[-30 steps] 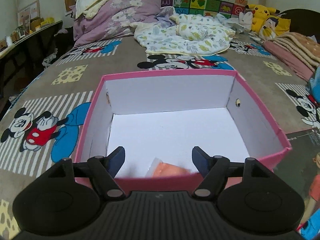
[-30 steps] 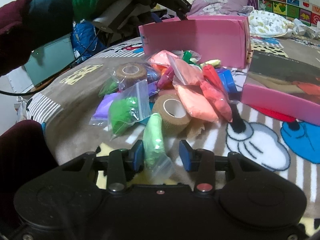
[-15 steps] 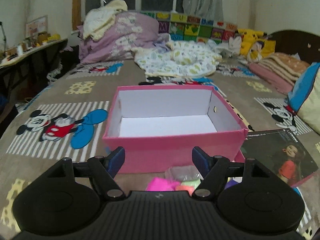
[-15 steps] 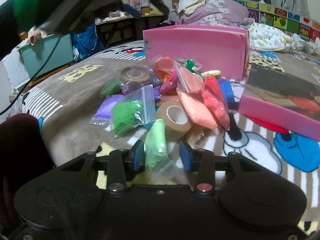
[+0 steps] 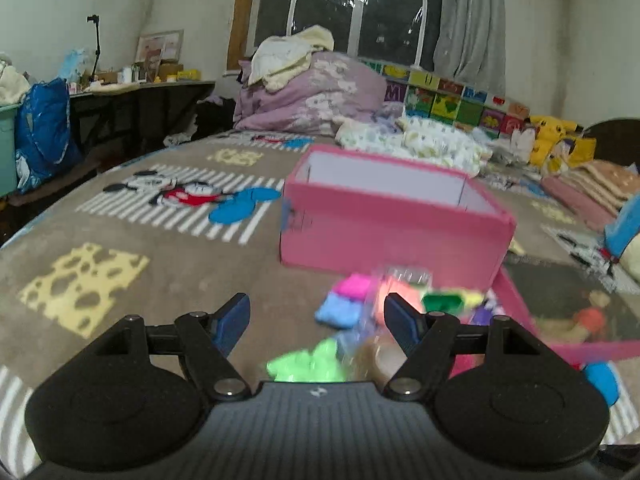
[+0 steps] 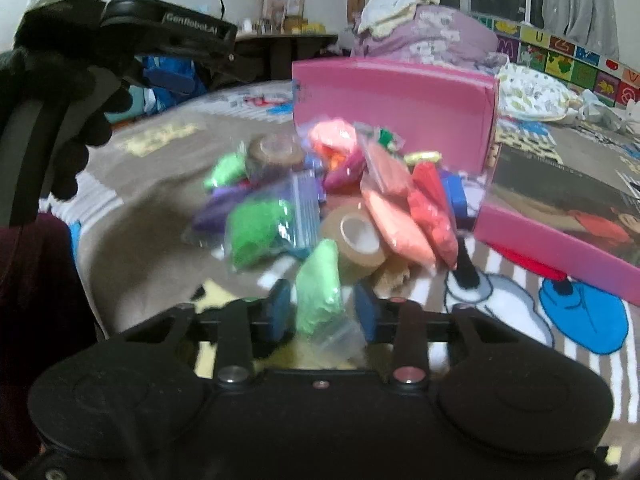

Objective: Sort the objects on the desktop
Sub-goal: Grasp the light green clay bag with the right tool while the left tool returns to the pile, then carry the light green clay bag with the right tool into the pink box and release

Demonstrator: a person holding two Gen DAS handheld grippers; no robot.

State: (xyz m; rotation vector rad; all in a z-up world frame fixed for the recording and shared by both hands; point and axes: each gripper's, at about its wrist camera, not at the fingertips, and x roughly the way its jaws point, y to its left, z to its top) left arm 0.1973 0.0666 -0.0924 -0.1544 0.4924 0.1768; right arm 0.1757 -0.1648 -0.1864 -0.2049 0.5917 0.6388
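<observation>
My right gripper (image 6: 323, 312) jaws closed on pale green clay bag (image 6: 320, 286), my left gripper (image 5: 316, 320) jaws wide, empty, pink cardboard box (image 5: 394, 228) ahead.

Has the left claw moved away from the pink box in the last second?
Yes. The left claw has pulled back from the pink box, which now sits farther ahead, with bags of clay between them.

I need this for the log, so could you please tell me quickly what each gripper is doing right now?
Left gripper: open, holding nothing, above the pile of bags.
Right gripper: closed on the light green bag.
</observation>
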